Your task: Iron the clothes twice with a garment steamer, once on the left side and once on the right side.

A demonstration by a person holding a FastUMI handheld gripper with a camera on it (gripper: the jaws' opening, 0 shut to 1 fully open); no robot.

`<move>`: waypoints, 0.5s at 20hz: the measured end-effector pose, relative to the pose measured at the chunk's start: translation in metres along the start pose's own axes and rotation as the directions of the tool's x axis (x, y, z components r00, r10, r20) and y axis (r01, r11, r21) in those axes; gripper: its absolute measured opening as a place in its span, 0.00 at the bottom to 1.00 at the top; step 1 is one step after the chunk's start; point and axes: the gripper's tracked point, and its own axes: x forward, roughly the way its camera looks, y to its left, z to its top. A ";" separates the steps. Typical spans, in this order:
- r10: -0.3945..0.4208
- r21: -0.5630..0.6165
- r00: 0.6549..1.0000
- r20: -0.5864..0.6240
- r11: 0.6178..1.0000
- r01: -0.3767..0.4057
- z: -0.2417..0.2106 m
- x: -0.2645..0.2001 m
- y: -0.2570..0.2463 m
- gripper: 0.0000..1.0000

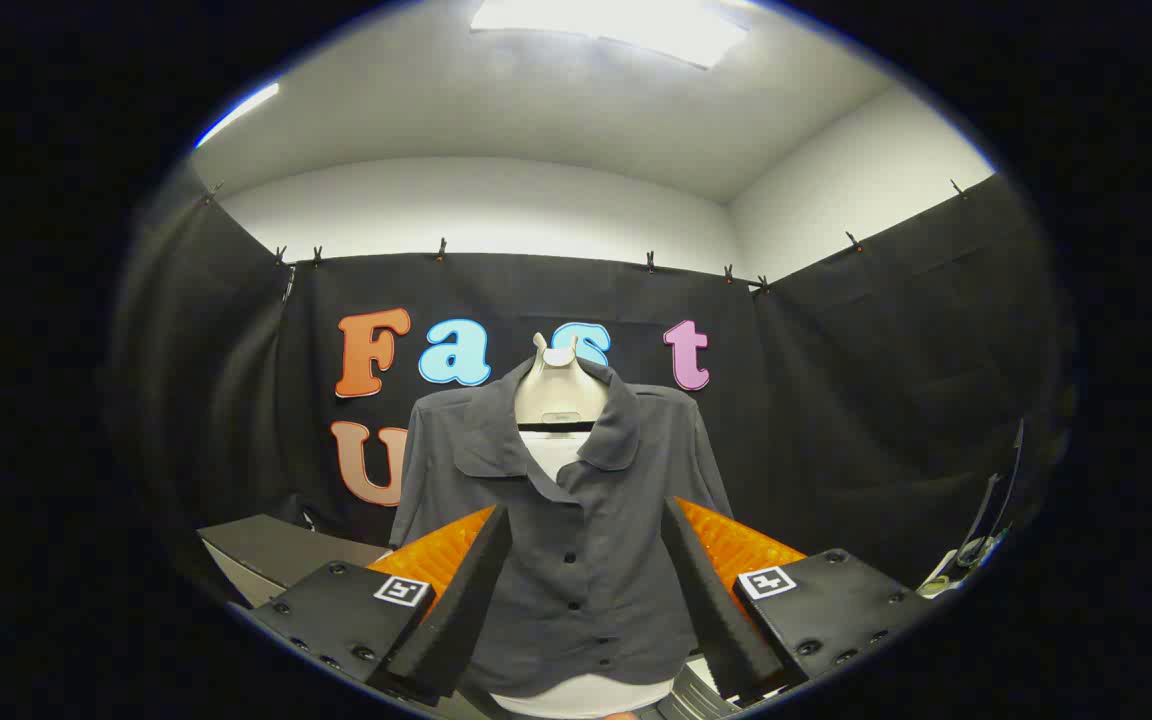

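Looking from left to right, we see a grey table point(266, 550) at the lower left, then the gripper point(586, 530) in the lower middle, its fingers spread wide and holding nothing. Beyond them, in the centre, the grey shirt point(576, 500) hangs buttoned on a pale mannequin point(556, 395). Some cables point(981, 535) hang at the lower right.

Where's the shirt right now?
In the gripper view, the shirt hangs on a mannequin against the black cloth wall, straight beyond the open gripper, framed between its fingers.
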 end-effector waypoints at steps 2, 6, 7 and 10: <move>0.005 0.008 1.000 0.002 1.000 -0.005 0.003 0.002 0.004 0.96; 0.013 0.003 1.000 0.006 1.000 -0.013 0.006 0.002 0.012 0.96; 0.016 0.000 1.000 0.007 1.000 -0.016 0.007 0.002 0.014 0.96; 0.025 -0.005 1.000 0.007 1.000 -0.025 0.007 0.003 0.022 0.96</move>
